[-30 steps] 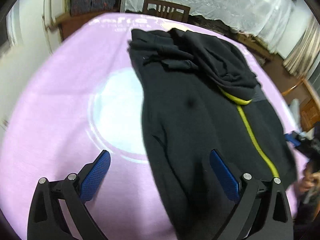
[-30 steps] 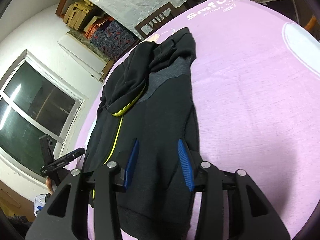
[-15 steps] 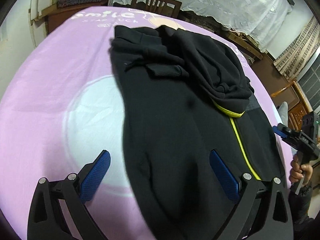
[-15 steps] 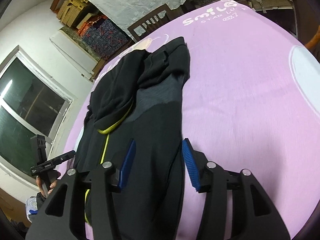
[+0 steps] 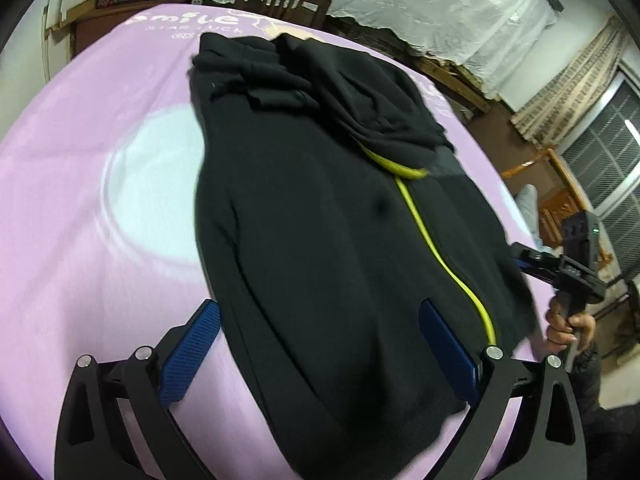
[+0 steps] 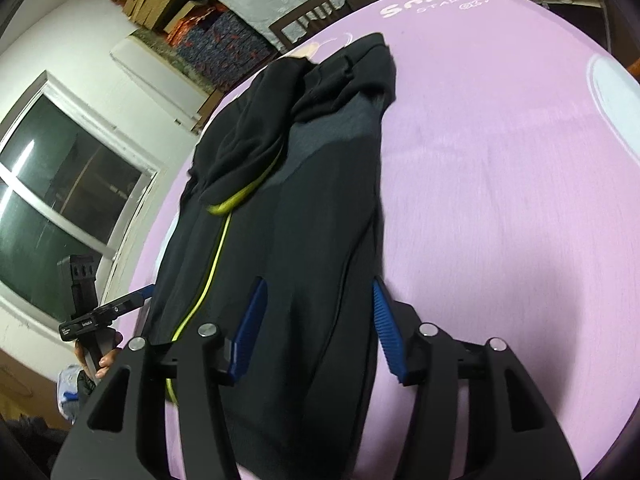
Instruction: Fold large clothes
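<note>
Widening over the past second, my right gripper (image 6: pixel 316 320) has its jaws parted above the black hoodie (image 6: pixel 296 216), gripping nothing; my left gripper (image 5: pixel 320 340) hangs wide open over the hem, also empty. Sleeves and hood folded in, the garment lies on the pink sheet (image 5: pixel 92 232).

The left gripper (image 5: pixel 320 338) pointed steeply downward, its blue-padded fingers (image 5: pixel 190 354) spread wide with nothing pinched between them. The right gripper (image 6: pixel 316 328) also tilted down; its jaws had just been opening and stood apart, pads pressing on nothing. A hand (image 5: pixel 566 326) gripped the right gripper's handle, and another hand (image 6: pixel 98 354) held the left one's.
</note>
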A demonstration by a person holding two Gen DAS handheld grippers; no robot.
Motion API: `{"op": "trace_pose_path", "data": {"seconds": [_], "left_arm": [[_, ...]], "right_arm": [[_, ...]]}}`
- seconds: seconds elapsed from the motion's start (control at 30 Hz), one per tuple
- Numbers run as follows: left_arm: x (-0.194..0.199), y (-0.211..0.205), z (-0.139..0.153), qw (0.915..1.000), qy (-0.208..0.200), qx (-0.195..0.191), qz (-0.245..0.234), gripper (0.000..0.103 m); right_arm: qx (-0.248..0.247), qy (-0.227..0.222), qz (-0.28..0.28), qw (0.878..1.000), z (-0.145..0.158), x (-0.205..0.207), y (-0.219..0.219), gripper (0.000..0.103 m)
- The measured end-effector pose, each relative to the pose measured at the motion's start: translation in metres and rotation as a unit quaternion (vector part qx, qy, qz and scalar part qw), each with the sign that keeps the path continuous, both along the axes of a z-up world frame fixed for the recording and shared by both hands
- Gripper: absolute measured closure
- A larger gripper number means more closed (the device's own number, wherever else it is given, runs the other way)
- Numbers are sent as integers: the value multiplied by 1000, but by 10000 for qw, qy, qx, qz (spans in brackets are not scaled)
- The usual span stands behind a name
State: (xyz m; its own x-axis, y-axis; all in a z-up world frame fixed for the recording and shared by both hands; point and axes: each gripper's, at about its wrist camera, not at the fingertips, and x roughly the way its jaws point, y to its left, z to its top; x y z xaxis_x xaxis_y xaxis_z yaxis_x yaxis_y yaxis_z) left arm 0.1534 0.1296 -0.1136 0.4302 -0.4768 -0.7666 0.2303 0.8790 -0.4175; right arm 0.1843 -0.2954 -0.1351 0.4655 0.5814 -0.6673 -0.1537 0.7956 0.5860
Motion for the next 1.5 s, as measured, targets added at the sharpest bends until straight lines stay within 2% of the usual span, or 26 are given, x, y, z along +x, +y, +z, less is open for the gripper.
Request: {"op": "trace_pose_path", "data": {"seconds": [0.2, 0.33, 0.5, 0.6, 0.67, 0.73, 0.83, 0.87, 0.93, 1.07, 1.17, 1.33, 1.5], "left_arm": [[-38, -4, -1, 9974, 138, -651, -284, 4], [-50, -7, -3, 9964, 95, -733, -425, 9], [-33, -5, -5, 9947, 133, -979, -296, 21], [-31, -6, -6, 9954, 132, -927, -213, 30], [-37, -5, -5, 9963, 112, -820, -221, 45], [-39, -7, -6, 9968, 125, -740, -290, 55], [-31, -6, -8, 9978, 156, -602, -245, 81], [-27, -3, -8, 9970, 207, -715, -227, 87], [-25, 3, -4, 9959, 141, -880, -169, 89], [-29, 8, 24, 9954, -395, -865, -67, 90], [-25, 13, 46, 9935, -683, -912, 26, 90], [4, 16, 76, 9920, -880, -903, 112, 90], [44, 16, 106, 9898, -1110, -873, 207, 90]], "right_arm": [[143, 114, 274, 9995, 1, -38, 1, 50], [282, 115, 541, 9981, 2, -60, 5, 50], [238, 107, 633, 9977, -1, -56, 9, 59], [330, 157, 546, 9978, -4, -46, 8, 67], [240, 129, 541, 9982, -4, -46, 10, 80], [151, 29, 582, 9982, -4, -49, 12, 85], [212, 11, 606, 9979, -5, -48, 11, 90], [275, -14, 628, 9976, -4, -47, 11, 91], [384, -78, 631, 9972, 0, -46, 11, 91], [913, -298, 603, 9935, 20, -47, 2, 91], [1070, -404, 605, 9916, 32, -43, 0, 91], [1450, -601, 578, 9859, 58, -21, -3, 91], [1703, -804, 474, 9810, 92, 24, -7, 92]]}}
